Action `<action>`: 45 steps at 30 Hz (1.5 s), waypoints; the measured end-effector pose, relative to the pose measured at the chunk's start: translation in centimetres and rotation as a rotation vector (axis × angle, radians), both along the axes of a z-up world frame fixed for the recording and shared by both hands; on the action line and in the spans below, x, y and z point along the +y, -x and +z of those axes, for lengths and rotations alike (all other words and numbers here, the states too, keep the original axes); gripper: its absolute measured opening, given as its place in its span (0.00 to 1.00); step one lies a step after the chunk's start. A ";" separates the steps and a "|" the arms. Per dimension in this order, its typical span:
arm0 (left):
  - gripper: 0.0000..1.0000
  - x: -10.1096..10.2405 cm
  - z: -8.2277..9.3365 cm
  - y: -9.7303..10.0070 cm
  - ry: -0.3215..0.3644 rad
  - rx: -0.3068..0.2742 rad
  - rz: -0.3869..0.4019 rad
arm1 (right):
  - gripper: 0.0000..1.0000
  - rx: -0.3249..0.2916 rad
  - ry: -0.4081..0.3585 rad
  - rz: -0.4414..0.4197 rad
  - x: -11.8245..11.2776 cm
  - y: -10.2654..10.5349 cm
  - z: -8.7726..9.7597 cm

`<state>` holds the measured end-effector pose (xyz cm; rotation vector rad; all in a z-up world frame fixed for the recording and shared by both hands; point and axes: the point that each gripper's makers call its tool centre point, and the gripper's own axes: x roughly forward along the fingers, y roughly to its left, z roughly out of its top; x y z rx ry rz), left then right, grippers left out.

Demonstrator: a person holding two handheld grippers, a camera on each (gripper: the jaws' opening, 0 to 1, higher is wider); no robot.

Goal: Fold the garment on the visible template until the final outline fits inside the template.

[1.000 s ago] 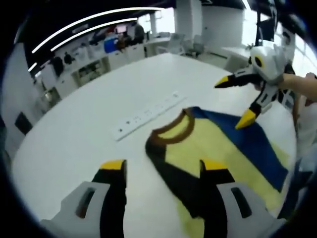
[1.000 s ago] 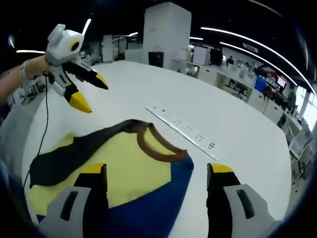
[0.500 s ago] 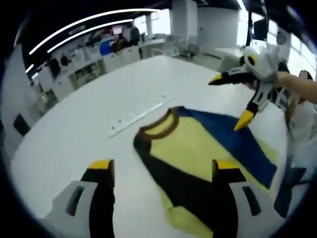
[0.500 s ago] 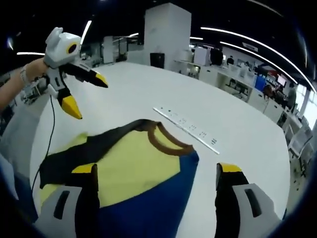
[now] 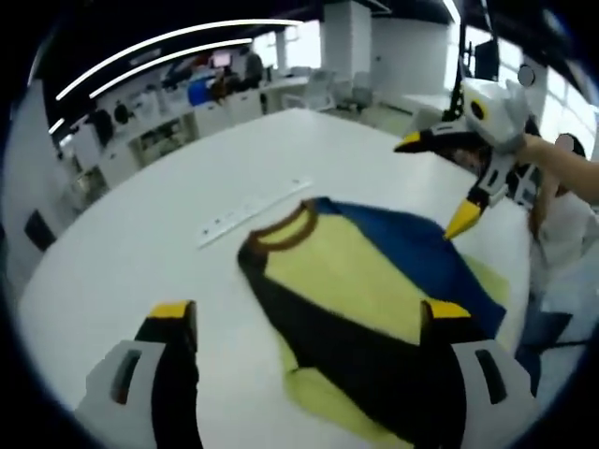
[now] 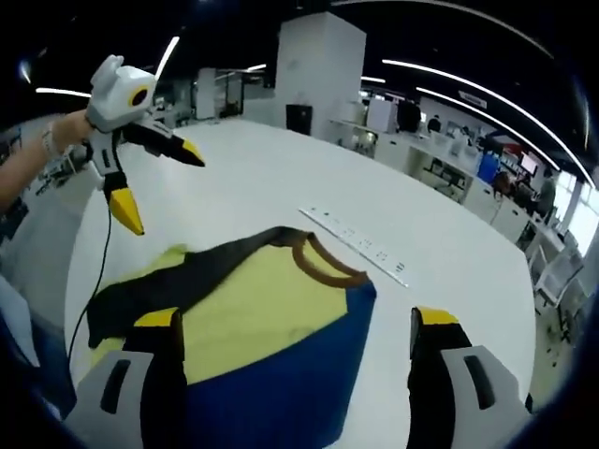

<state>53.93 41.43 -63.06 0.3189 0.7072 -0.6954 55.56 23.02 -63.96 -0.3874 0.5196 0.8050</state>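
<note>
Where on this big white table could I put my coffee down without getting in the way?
Beyond the power strip, the table lies bare to its far edge. The garment covers the near middle, with the left gripper and right gripper hovering open above it.

Yellow, blue and black garment point(image 5: 360, 290) with brown collar point(image 6: 323, 265); white table point(image 5: 140, 253); yellow-tipped grippers.

Left hand-held gripper point(image 5: 309, 323): jaws spread wide, empty, raised, gripped by a bare forearm point(image 6: 28, 164). Right hand-held gripper point(image 6: 295, 327): jaws spread wide, empty, likewise raised.
</note>
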 end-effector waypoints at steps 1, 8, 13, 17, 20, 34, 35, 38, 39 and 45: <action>0.94 0.0 0.1 0.2 -0.001 0.001 0.000 | 1.00 0.001 0.006 0.002 0.0 0.3 0.0; 0.99 -1.1 0.7 1.8 0.025 -0.023 -0.035 | 1.00 -0.038 0.037 -0.010 -0.9 2.4 0.3; 0.99 -1.8 0.1 3.1 0.031 -0.004 -0.042 | 1.00 -0.045 0.042 -0.021 -1.7 4.1 0.3; 1.00 -2.3 0.3 4.4 0.047 -0.010 -0.047 | 1.00 -0.054 0.032 -0.035 -2.1 5.2 0.7; 1.00 -2.5 0.5 5.2 0.052 -0.021 -0.051 | 1.00 -0.065 0.033 -0.041 -2.4 6.2 0.8; 1.00 -2.6 0.8 10.5 0.067 -0.036 0.015 | 1.00 -0.026 0.047 -0.017 -2.3 12.8 -1.6; 1.00 -2.9 0.7 11.4 0.060 -0.030 0.017 | 1.00 -0.022 0.041 -0.015 -2.2 13.4 -1.8; 1.00 -3.2 0.5 12.9 0.061 -0.027 0.032 | 1.00 -0.018 0.011 -0.015 -1.8 14.6 -1.9; 1.00 -3.5 0.5 13.6 0.063 -0.022 0.039 | 1.00 -0.015 0.011 -0.015 -1.7 14.9 -2.0; 1.00 -3.8 0.4 15.7 0.078 -0.012 0.087 | 1.00 0.019 0.020 0.021 -1.1 17.2 -3.4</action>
